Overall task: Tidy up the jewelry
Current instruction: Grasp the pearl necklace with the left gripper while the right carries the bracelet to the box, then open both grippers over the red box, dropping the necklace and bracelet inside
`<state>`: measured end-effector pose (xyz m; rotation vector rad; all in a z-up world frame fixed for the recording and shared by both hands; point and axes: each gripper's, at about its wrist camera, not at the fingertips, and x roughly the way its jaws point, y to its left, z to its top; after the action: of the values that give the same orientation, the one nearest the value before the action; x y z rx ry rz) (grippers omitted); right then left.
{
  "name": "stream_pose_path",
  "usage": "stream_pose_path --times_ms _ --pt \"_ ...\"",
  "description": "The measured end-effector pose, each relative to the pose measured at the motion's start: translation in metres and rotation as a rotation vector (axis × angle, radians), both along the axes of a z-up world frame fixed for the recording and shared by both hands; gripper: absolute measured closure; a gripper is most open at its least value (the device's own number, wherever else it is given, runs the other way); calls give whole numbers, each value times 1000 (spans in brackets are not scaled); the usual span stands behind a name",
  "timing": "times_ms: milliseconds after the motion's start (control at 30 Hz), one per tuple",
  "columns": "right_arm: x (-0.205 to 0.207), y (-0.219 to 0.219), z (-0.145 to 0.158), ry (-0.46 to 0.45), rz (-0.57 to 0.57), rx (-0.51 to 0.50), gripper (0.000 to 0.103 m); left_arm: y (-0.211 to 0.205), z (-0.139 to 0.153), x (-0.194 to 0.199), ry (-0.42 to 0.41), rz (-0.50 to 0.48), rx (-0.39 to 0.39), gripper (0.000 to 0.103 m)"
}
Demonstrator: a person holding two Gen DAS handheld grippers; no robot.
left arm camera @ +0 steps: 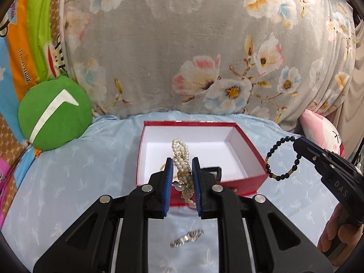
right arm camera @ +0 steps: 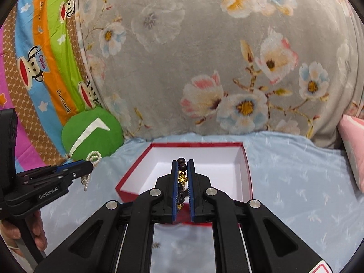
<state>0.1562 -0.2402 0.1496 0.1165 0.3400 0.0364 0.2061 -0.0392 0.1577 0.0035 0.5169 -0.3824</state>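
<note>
Nearest in the left view: a silver bracelet (left arm camera: 187, 238) lies loose on the blue sheet (left arm camera: 68, 182), under and behind the left gripper's fingers, w/ its long axis slanting up to the right. Not held by either side, and the left gripper is the nearer one.

Left gripper (left arm camera: 182, 173): jaws narrowed on a bunch of pearl strands (left arm camera: 180, 159). The strands run lengthwise betw. the blue pads (left arm camera: 168, 182), top loop sticking out past the tips, a tail hanging below. Tips sit right over the near wall of the red box (left arm camera: 241, 182), so the pearls hang partly over the white inside, partly over the rim. A small gold bit shows in the box by the left pad, too hidden to name.

Right gripper (right arm camera: 182, 166): jaws nearly closed, pinching a dark bead bracelet (right arm camera: 181, 175) w/ gold charms. In the left view the same bracelet hangs as an open ring off the fingertip, just right of the box's right wall and not over the opening. In the right view its tips line up w/ the box, but depth there is hard to read.

Judgement: the move turns on box vs. jaws. The box lies straight ahead of both. The left one needs only a short push fwd to clear the near wall before letting go. The right one prob. has to shift inward and fwd first.

Beyond: a green cushion (left arm camera: 54, 113) and the flowered blanket (left arm camera: 182, 45).
</note>
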Motion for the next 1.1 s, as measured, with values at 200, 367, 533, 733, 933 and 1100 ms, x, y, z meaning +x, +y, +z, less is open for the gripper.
stream_pose_path --times_ms 200,367,533,733,933,1100 --pt "46 -9 11 2 -6 -3 96 -22 6 40 -26 -11 2 87" --pt "84 -16 0 39 -22 -17 96 -39 -7 78 -7 3 17 87" --pt "108 -27 -15 65 -45 -16 96 -49 -24 106 17 15 39 87" --pt "130 -39 -33 93 -60 -6 92 -58 -47 136 55 57 74 72" --pt "122 -39 -36 78 -88 -12 66 -51 -55 139 58 96 71 47" --pt "93 -39 -24 48 -86 6 58 -31 -43 112 44 95 60 42"
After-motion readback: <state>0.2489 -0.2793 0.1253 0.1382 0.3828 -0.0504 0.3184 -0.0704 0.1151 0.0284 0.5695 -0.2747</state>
